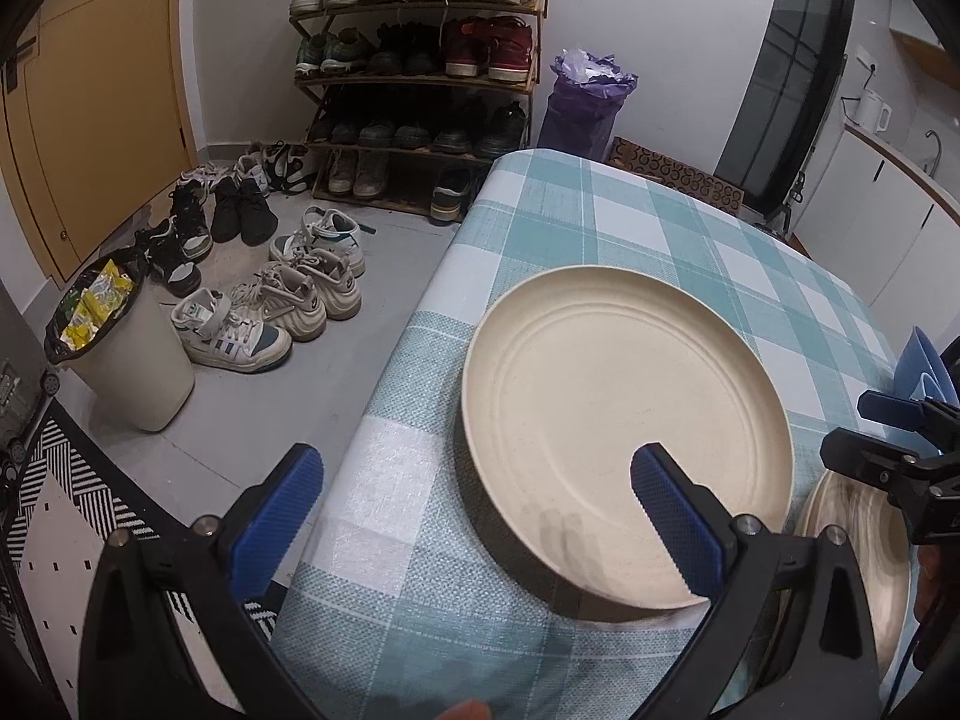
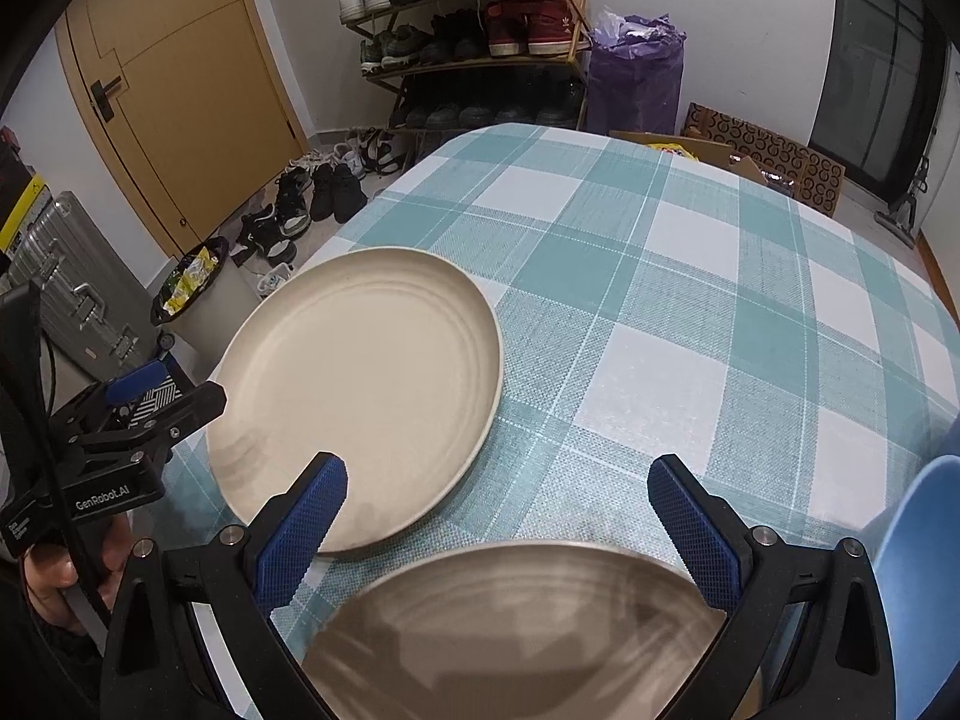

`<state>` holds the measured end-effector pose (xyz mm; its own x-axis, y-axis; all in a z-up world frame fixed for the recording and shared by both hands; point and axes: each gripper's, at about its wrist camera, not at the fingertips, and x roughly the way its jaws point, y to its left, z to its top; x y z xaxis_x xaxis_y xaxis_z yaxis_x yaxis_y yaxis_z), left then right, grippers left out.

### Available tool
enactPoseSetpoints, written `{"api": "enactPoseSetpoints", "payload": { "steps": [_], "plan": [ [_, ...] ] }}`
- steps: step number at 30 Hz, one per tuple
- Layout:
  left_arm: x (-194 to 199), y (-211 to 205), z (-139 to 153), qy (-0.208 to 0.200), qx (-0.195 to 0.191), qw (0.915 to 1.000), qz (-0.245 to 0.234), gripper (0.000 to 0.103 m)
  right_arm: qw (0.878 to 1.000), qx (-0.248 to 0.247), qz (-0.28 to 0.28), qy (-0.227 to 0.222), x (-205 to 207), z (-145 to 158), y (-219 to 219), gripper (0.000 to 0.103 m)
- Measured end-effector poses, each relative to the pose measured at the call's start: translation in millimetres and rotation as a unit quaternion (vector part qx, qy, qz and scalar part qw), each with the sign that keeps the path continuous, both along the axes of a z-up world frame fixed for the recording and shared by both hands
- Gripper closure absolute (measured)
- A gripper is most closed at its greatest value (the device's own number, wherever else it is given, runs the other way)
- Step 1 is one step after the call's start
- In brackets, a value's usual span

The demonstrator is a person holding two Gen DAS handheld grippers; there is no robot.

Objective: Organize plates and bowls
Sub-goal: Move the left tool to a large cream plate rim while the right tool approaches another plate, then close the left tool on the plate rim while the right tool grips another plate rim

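Plates are to be handled: a cream plate (image 1: 624, 420) lies flat on the bench (image 1: 540, 210), under the right finger of the left tongs (image 1: 474, 516), spread apart and empty. It looks light, stiff, smooth; its raised rim should be pinched. Right tongs (image 2: 498, 516), also apart, hover over a blurred bowl (image 2: 528, 630).

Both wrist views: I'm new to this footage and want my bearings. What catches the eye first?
The big cream plate lies flat near the left edge of the teal checked tablecloth. Nearer the right gripper, which is open, a shiny metal bowl fills the bottom of the view. Behind the table stands a crowded shoe rack, with more shoes scattered on the floor.
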<state>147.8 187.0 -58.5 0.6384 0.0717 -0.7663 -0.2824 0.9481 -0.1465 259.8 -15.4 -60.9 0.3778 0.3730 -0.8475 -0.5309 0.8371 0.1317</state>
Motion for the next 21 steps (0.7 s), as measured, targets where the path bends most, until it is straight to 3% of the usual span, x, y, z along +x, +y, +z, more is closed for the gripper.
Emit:
{"api": "enactPoseSetpoints", "payload": {
  "steps": [6,13,15,19,21],
  "plan": [
    [1,4,-6,0.003,-0.011,0.9999,-0.004,0.002,1.0,-0.005,0.008,0.005,4,-8,11,0.002],
    [4,2,-12,0.007,-0.023,0.9996,-0.016,0.011,1.0,-0.015,0.019,0.015,9,-20,22,0.017],
    [5,2,-14,0.009,-0.027,0.9994,-0.02,0.022,0.999,-0.014,0.023,0.018,10,-23,24,0.022],
    [5,2,-16,0.011,-0.031,0.9992,-0.025,0.031,0.999,-0.016,0.026,0.021,12,-26,26,0.029],
    [5,2,-16,0.011,-0.033,0.999,-0.027,0.041,0.999,-0.016,0.026,0.022,13,-28,26,0.029]
  ]
}}
